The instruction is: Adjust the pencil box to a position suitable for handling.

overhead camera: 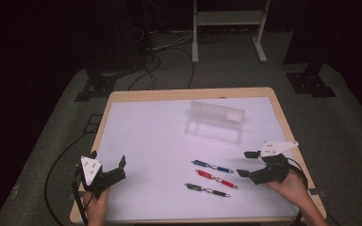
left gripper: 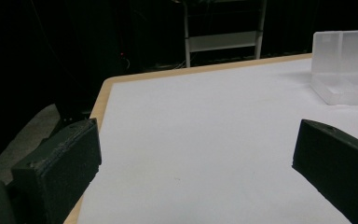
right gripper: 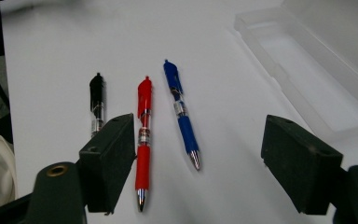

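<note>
My right hand-held gripper (overhead camera: 246,163) hovers near the worktop's (overhead camera: 146,141) right edge with its jaws spread wide and empty, lined up on the 3 pens so I can straddle 1. The blue pen (right gripper: 181,116) lies just ahead between the jaws, the red pen (right gripper: 142,135) by one jaw; the open clear case (overhead camera: 214,123) waits toward the far edge, while my left hand-held gripper (overhead camera: 108,162) idles, spread, at the near left corner.

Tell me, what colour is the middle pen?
Red: the middle pen shows best in the right gripper view.

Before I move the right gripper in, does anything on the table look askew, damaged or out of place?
Nothing stands out. The blue pen, red pen and black pen lie roughly parallel on the white mat, apart from each other. The clear pencil case sits open behind them, empty as far as the views show. No damage visible.
</note>
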The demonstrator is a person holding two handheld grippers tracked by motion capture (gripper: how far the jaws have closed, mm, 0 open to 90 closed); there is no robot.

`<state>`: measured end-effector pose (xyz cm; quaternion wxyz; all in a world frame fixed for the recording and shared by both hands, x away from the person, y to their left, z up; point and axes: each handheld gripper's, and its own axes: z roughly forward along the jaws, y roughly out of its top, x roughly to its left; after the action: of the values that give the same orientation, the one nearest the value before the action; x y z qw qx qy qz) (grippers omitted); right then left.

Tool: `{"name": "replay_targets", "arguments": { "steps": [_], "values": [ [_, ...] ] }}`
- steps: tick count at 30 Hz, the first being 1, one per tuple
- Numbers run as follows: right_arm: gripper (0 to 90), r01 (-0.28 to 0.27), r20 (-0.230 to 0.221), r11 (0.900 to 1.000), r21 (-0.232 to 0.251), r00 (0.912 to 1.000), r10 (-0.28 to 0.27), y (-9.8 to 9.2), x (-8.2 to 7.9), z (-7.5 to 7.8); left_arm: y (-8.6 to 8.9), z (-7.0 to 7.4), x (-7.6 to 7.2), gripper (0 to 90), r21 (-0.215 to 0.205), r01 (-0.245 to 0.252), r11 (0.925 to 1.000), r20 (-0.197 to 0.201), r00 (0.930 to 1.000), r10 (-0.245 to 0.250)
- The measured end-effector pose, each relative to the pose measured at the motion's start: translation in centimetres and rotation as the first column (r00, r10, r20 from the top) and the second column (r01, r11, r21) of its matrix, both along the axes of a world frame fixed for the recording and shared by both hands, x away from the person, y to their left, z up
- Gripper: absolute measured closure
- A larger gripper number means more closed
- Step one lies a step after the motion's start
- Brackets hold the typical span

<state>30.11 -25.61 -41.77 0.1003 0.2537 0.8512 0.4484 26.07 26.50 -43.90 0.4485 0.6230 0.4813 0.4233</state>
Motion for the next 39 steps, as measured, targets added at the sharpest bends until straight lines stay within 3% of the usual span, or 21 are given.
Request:
{"name": "replay_targets", "arguments": {
  "steps": [14, 20, 26, 27, 30, 39],
  "values": [
    [28.4, -0.120, 0.013, 0.988, -0.095, 0.9924, 0.122, 5.3, 2.1, 1.4, 0.2, 0.0, -0.1, 0.4, 0.001, -0.005, 1.0000, 0.003, 1.0000, 0.005],
    [32.6, -0.153, -0.014, 0.980, -0.129, 0.9883, 0.152, 6.8, 2.9, 0.8, 0.2, 0.0, 0.0, 0.4, 0.000, -0.003, 1.0000, 0.003, 1.0000, 0.003],
    [35.8, -0.175, -0.012, 0.969, -0.173, 0.9844, 0.175, 7.9, 3.6, 0.1, 0.0, 0.0, 0.0, 0.4, 0.004, 0.001, 1.0000, 0.001, 1.0000, -0.001],
    [37.3, -0.181, -0.026, 0.963, -0.199, 0.9834, 0.180, 8.2, 4.1, -0.4, 0.0, 0.0, -0.1, 0.4, 0.004, -0.002, 1.0000, 0.006, 1.0000, 0.002],
    [38.6, -0.191, -0.041, 0.957, -0.218, 0.9815, 0.187, 8.5, 4.5, -1.0, 0.1, 0.0, 0.0, 0.4, 0.000, -0.001, 1.0000, 0.001, 1.0000, 0.001],
    [48.0, -0.205, -0.072, 0.949, -0.241, 0.9785, 0.193, 9.1, 5.5, -2.2, 0.1, 0.0, 0.0, 0.4, 0.003, -0.007, 1.0000, 0.003, 1.0000, 0.007]
  ]
}}
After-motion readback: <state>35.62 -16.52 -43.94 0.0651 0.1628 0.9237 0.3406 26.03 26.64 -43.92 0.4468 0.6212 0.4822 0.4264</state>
